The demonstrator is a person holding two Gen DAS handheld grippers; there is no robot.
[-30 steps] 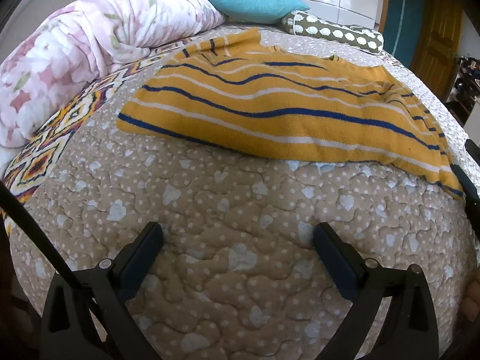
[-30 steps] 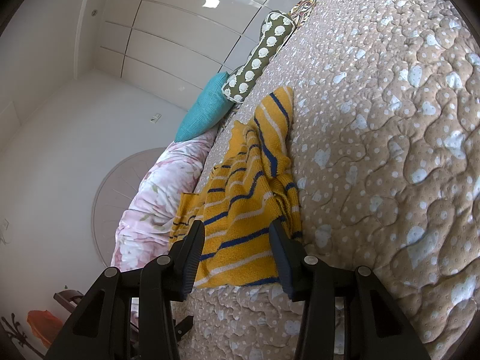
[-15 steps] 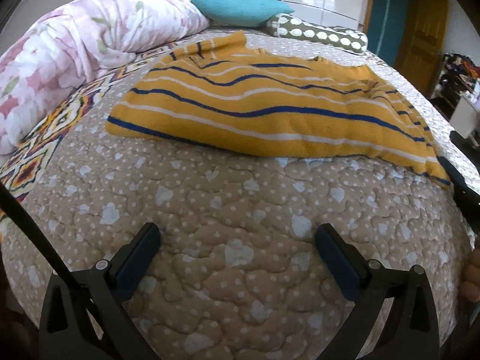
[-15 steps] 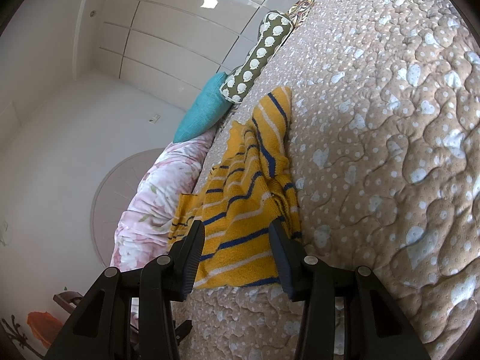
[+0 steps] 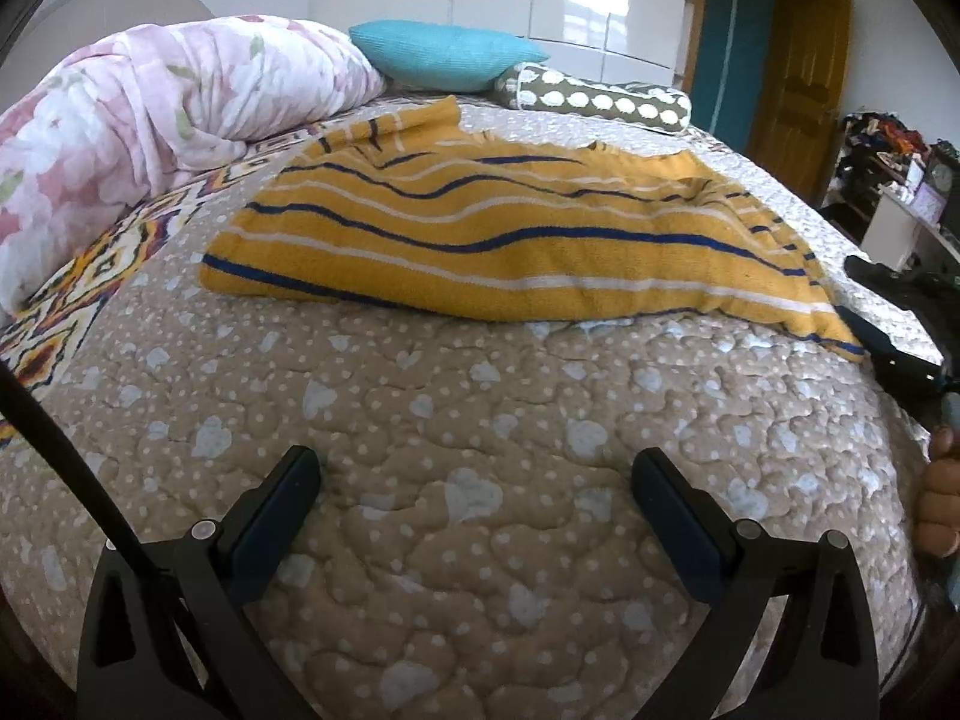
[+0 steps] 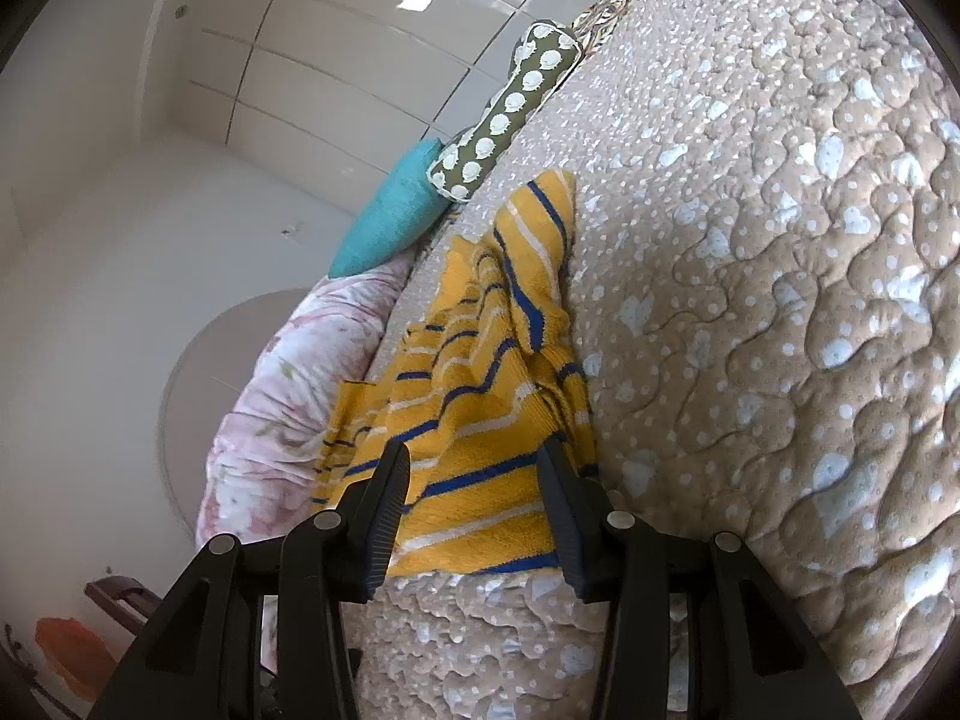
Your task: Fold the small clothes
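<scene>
A yellow garment with blue and white stripes (image 5: 510, 240) lies spread on the beige quilted bed (image 5: 456, 420). My left gripper (image 5: 474, 480) is open and empty, low over the quilt, well short of the garment's near hem. My right gripper (image 6: 474, 474) is open, its fingers either side of the garment's near corner (image 6: 480, 510), not closed on it. The right gripper also shows in the left wrist view (image 5: 888, 348), at the garment's right corner.
A pink floral duvet (image 5: 150, 108) is bundled at the back left. A teal pillow (image 5: 444, 54) and a green dotted bolster (image 5: 594, 99) lie at the head of the bed. A patterned sheet edge (image 5: 72, 300) shows at left. A wooden door (image 5: 798, 78) stands at right.
My left gripper has dropped lower and tilted up, so the garment looks flatter and farther. My right gripper has moved slightly closer to the garment's corner.
</scene>
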